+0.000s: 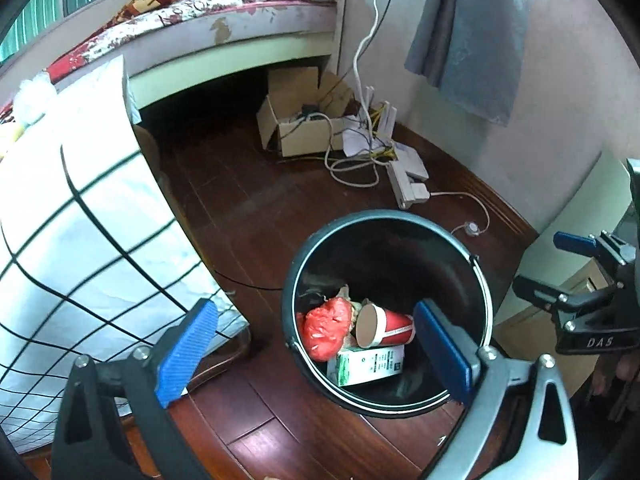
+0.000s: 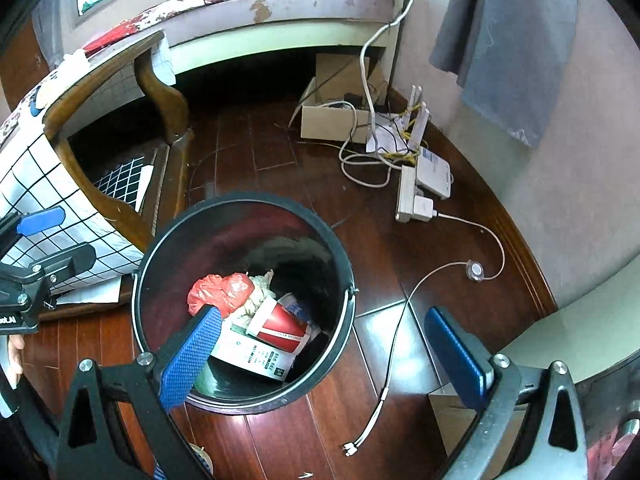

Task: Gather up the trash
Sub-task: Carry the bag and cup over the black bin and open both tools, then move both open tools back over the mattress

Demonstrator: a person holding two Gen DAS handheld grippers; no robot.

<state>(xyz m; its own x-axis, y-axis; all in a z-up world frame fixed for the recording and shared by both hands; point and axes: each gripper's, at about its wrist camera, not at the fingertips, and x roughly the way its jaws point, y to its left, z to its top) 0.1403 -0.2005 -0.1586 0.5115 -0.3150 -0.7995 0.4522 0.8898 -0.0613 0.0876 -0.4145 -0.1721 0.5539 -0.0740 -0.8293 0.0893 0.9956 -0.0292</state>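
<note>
Nearest, both claws hang above the black bin, jaws spread wide with nothing between the blue pads: the left gripper (image 1: 316, 352) partly over the bin's left rim, the right gripper (image 2: 324, 356) over its right side. The bin (image 1: 486, 280) stands on the dark wood floor, just right of a table draped in a checked cloth (image 1: 80, 240).

Inside lie a red paper cup (image 1: 390, 324) on its side, a white and green carton (image 1: 370, 364) under it and a crumpled red bag (image 1: 326, 328). All look light and easily crushed; the cup is probably best pinched across its rim.

Farther off sit a cardboard box (image 1: 304, 136) and tangled cables (image 1: 360, 160).
</note>
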